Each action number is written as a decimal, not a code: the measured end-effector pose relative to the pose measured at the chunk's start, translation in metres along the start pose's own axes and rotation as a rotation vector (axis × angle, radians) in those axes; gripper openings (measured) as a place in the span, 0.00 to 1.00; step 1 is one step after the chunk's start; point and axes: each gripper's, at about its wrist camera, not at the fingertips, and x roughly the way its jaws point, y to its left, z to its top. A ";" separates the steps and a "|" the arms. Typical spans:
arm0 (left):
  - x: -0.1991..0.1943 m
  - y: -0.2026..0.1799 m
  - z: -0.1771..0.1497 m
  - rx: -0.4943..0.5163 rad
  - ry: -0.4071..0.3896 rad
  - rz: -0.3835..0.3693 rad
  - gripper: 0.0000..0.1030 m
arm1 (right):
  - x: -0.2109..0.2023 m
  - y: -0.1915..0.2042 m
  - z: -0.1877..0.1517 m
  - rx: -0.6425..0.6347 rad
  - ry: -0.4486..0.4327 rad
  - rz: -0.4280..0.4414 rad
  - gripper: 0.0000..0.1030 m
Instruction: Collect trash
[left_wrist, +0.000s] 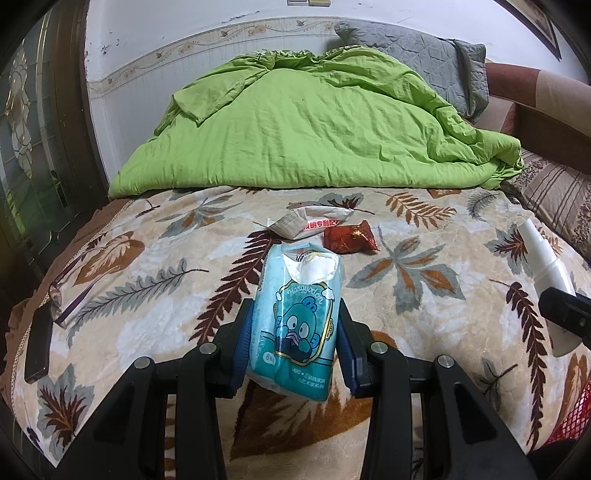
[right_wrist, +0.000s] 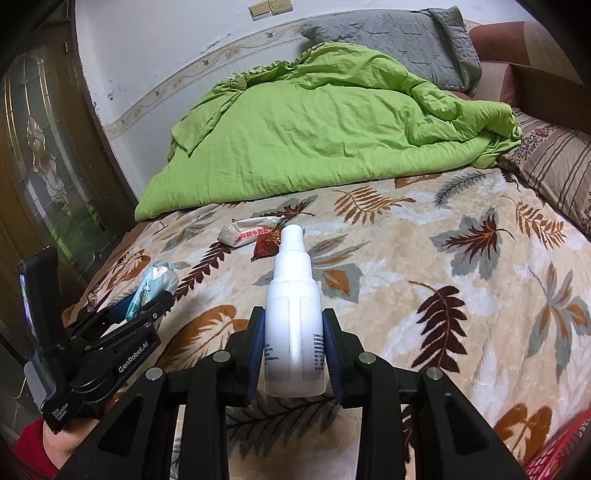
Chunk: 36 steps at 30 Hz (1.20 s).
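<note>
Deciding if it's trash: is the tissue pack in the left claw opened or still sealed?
Opened. The tissue pack held in the left claw has its top torn apart, with white tissue showing through the gap. How many remain: cannot tell.

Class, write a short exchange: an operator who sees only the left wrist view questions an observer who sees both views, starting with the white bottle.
Operator: Is the white bottle actually gripped?
Observer: Yes. The right tool is shut on the white bottle, with a blue pad on each side.
Operator: What holds my left tool?
Observer: The left hand, in a red sleeve, grips the left tool from below.
</note>
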 end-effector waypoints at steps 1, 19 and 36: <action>0.000 0.000 0.000 0.000 0.000 -0.001 0.38 | -0.001 0.000 -0.001 -0.002 -0.001 0.001 0.32; -0.004 -0.009 0.002 0.023 -0.016 -0.023 0.38 | 0.000 -0.003 -0.001 0.027 -0.002 0.016 0.32; -0.028 -0.041 0.001 0.075 0.004 -0.161 0.38 | -0.045 -0.025 -0.017 0.065 -0.004 0.009 0.32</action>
